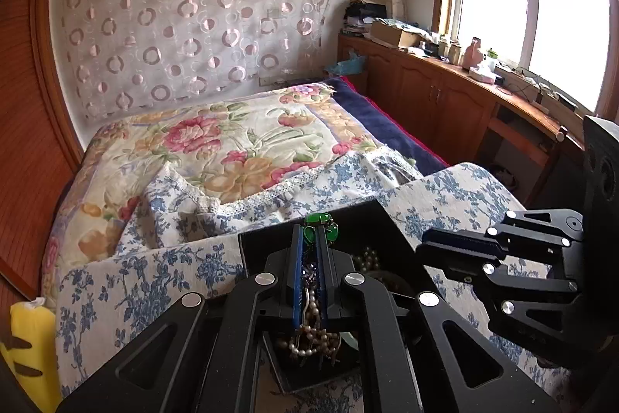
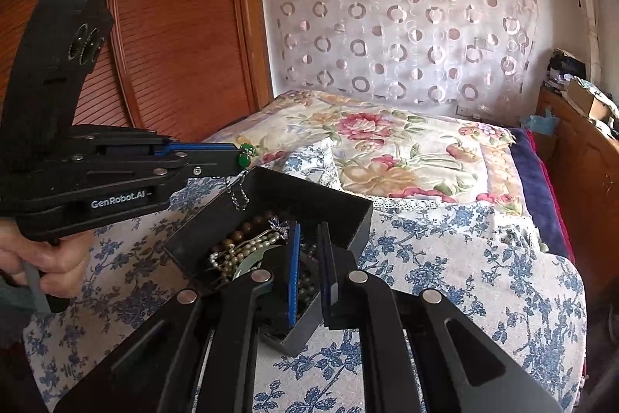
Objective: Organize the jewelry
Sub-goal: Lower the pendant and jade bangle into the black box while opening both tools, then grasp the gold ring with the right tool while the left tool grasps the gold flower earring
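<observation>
Jewelry first: the left gripper [image 1: 312, 239] is clenched on a green-stone piece [image 2: 246, 155], stones poking out just past its fingertips and a thin silver chain [image 2: 240, 195] dangling off it, straight down over the back corner of the black box [image 2: 271, 185]. In the left wrist view there's also a clump of pearl beads [image 1: 314, 337] showing between the jaws back near their base, though I can't tell if they're actually pinched or just sitting in the box underneath.

Right gripper [image 2: 310, 237] has its jaws released with a clear gap, tips hovering at the box's near side, right over the tangle of pearl strands [image 2: 247, 245] and brown beads [image 2: 241, 233].

My worry: that chain hangs close to the pile, so it'll probably snag on the beads and drag other strands up with it. The grip also looks to be on just the stone end, so a quick swing could slip it. And the box sits on a soft blue-floral cloth [image 2: 445, 277], so a bump from the open jaws could tip it.

Beyond the jaws is the floral quilt [image 2: 387, 149], then the circle-print curtain [image 2: 387, 18]. Wooden cabinets [image 1: 433, 91] run under the window off to the right, well clear.
</observation>
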